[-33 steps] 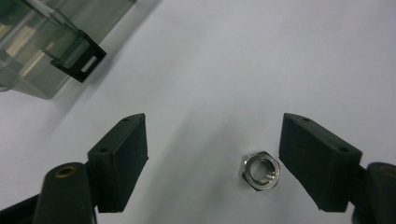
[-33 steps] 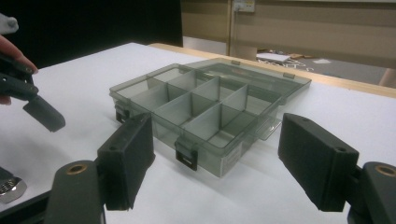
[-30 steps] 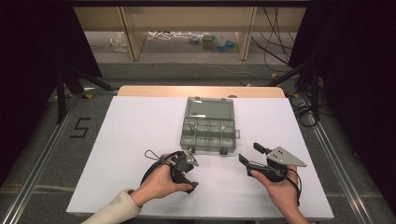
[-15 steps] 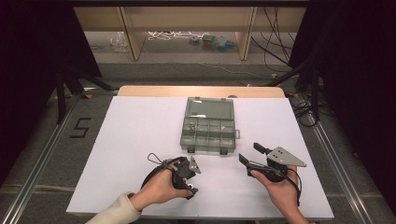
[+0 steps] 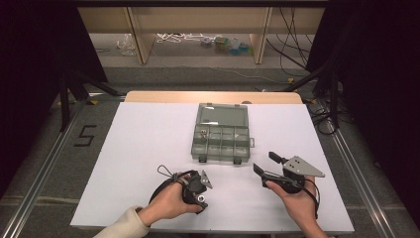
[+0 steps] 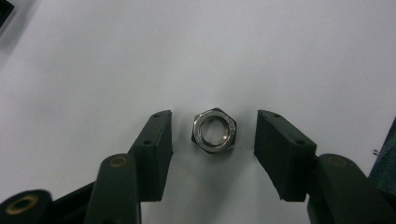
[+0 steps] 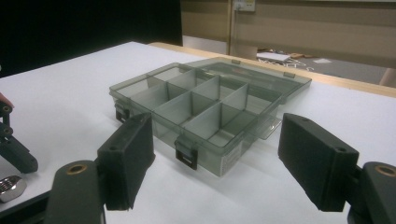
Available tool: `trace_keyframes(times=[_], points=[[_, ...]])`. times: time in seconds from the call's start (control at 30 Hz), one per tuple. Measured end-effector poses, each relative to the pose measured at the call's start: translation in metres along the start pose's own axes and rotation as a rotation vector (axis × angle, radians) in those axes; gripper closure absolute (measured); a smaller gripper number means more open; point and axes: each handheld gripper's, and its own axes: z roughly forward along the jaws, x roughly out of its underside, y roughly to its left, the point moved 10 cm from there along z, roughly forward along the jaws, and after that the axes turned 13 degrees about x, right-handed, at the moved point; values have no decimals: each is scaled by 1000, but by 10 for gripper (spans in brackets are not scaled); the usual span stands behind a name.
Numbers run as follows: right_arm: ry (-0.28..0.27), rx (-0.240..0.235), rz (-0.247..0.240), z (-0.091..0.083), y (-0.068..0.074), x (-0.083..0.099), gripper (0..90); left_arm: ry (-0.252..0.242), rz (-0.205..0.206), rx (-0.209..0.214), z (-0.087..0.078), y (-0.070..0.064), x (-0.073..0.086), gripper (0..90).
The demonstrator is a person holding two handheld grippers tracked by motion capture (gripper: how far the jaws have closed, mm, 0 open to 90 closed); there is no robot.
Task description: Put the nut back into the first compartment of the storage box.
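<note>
lying flat, nut (image 6: pixel 214 130) hole upward

Open compartment box (image 5: pixel 221 133), white table (image 5: pixel 138 148), cluttered wooden shelf (image 5: pixel 198 29)

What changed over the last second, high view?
The left gripper drew back from the grey clear-plastic compartment box toward the table's near edge. Now it stands open with its fingers either side of a steel hex nut lying on the white table, not touching it. The right gripper and the box stayed put.
</note>
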Motion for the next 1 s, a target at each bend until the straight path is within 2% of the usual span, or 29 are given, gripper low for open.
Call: trace_keyframes(times=[0.07,0.1,0.13,0.17,0.2,0.23,0.27,0.37,0.4,0.43,0.53,0.6,0.8,0.83,0.9,1.0], points=[[21,11,-16,-2,-2,2,274,-4,-9,1,0,-1,0,510],[14,10,-13,-1,-1,1,274,-11,-44,6,0,-3,0,522],[12,10,-14,-1,-1,1,274,3,-32,9,0,-2,1,543],[12,10,-16,-1,-1,1,274,23,15,9,-2,2,1,561],[12,10,-15,-1,-1,1,274,11,-1,4,-2,2,0,574],[12,10,-15,-1,-1,1,274,-6,-36,-1,-1,1,0,588],[12,10,-15,-1,-1,1,274,-1,-32,-2,-1,1,0,603],[12,10,-15,-1,-1,1,274,-3,-63,-6,-1,-2,1,687],[13,11,-14,-1,-1,1,274,4,-51,-7,-1,-1,1,699],[13,11,-15,-1,-1,1,274,10,-36,-7,-2,0,1,700],[11,11,-15,-1,-1,1,274,-2,-42,-9,-1,1,0,701],[13,10,-15,-1,-1,1,274,-14,-88,-8,-1,-2,1,702],[12,11,-15,-1,-1,1,274,-14,-82,-7,-1,-1,0,703],[12,10,-15,-1,-1,1,274,-11,-65,-4,-2,0,0,703],[11,12,-14,-1,-2,1,274,-16,-81,3,-2,0,0,703],[6,9,-12,-1,-1,0,274,-18,-61,0,-3,1,-2,703]])
